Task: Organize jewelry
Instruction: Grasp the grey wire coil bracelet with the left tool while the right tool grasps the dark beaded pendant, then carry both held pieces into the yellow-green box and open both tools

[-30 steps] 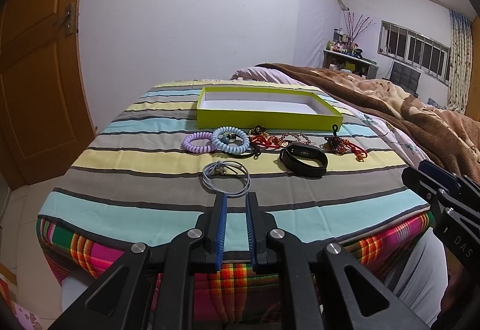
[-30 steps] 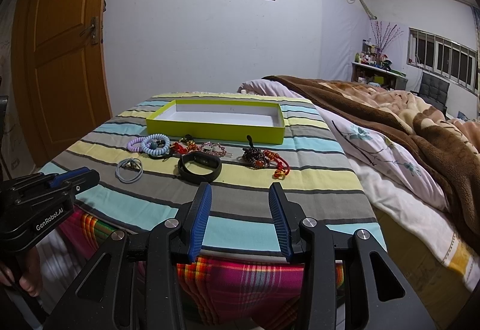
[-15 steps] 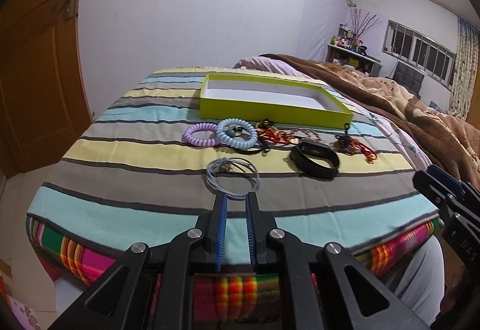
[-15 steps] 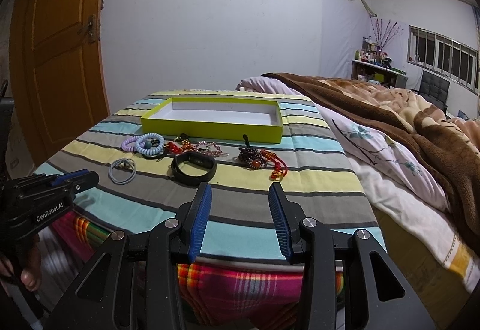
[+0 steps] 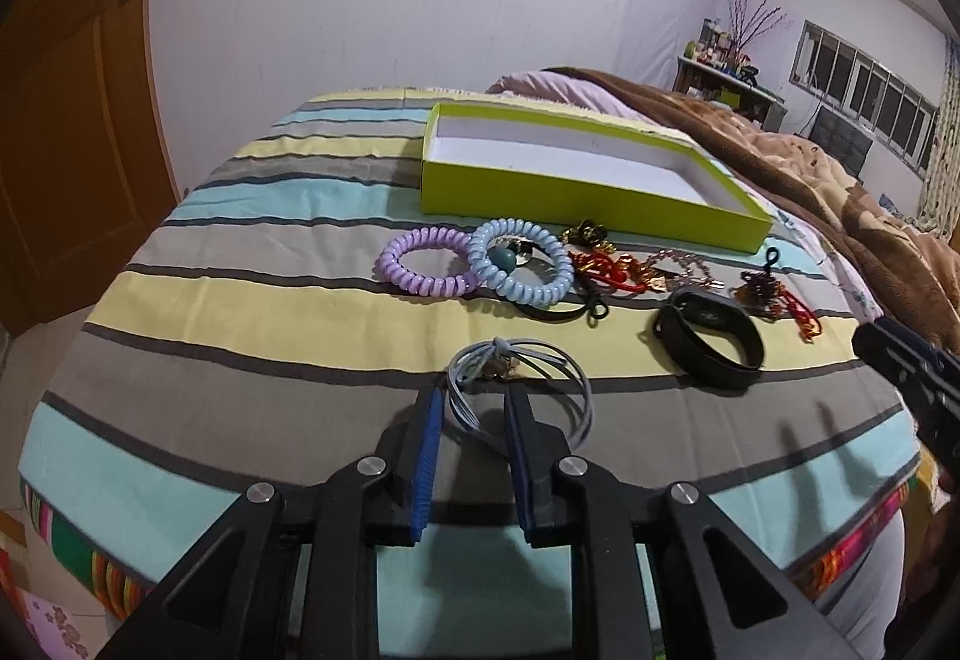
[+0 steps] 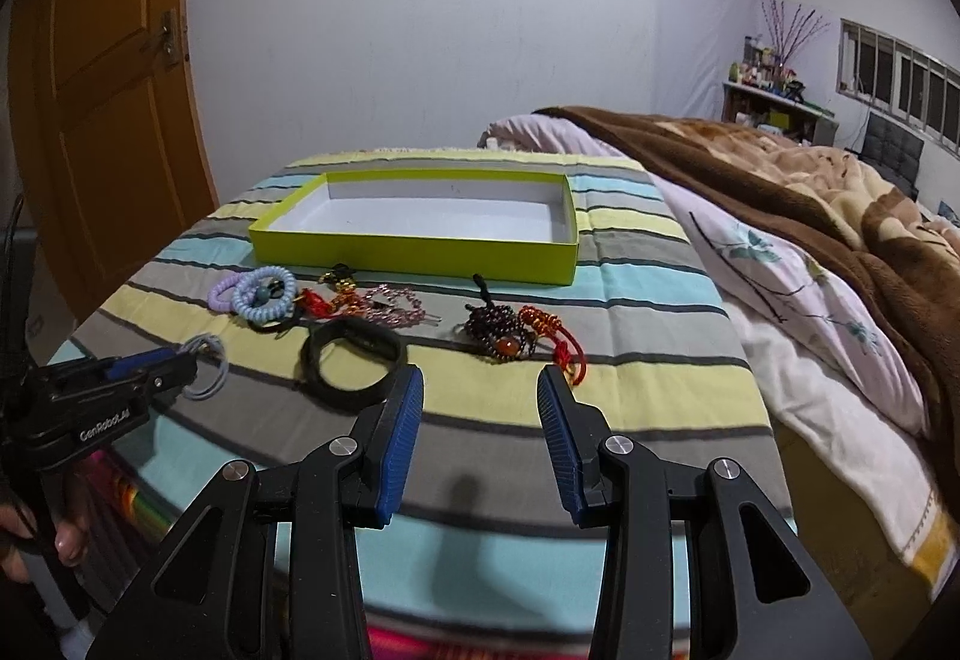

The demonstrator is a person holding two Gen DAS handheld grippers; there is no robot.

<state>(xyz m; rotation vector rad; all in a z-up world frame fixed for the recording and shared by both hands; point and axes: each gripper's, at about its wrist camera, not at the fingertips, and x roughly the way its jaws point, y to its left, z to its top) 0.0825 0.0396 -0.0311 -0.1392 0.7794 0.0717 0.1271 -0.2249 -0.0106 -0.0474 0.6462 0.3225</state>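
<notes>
A grey hair tie [image 5: 528,378] lies on the striped cloth, its near loops between the fingers of my left gripper [image 5: 474,402]. Those jaws are opening and the pads do not press on it. Beyond lie a purple coil tie [image 5: 420,264], a blue coil tie [image 5: 522,270], red charms [image 5: 606,270] and a black band [image 5: 714,342]. The empty yellow-green box [image 5: 576,192] stands behind them. My right gripper [image 6: 480,378] is open over the cloth, between the black band [image 6: 351,360] and a dark bead bracelet [image 6: 498,339], holding nothing.
A bed with a brown blanket [image 6: 810,192] adjoins the table on the right. A wooden door [image 6: 108,120] stands at the left. The cloth's near edge [image 5: 240,516] drops off under the grippers. A hand [image 6: 66,534] holds the left gripper's handle.
Both grippers have moved forward toward the jewelry. The left jaws have widened and now straddle the near side of the grey hair tie.
</notes>
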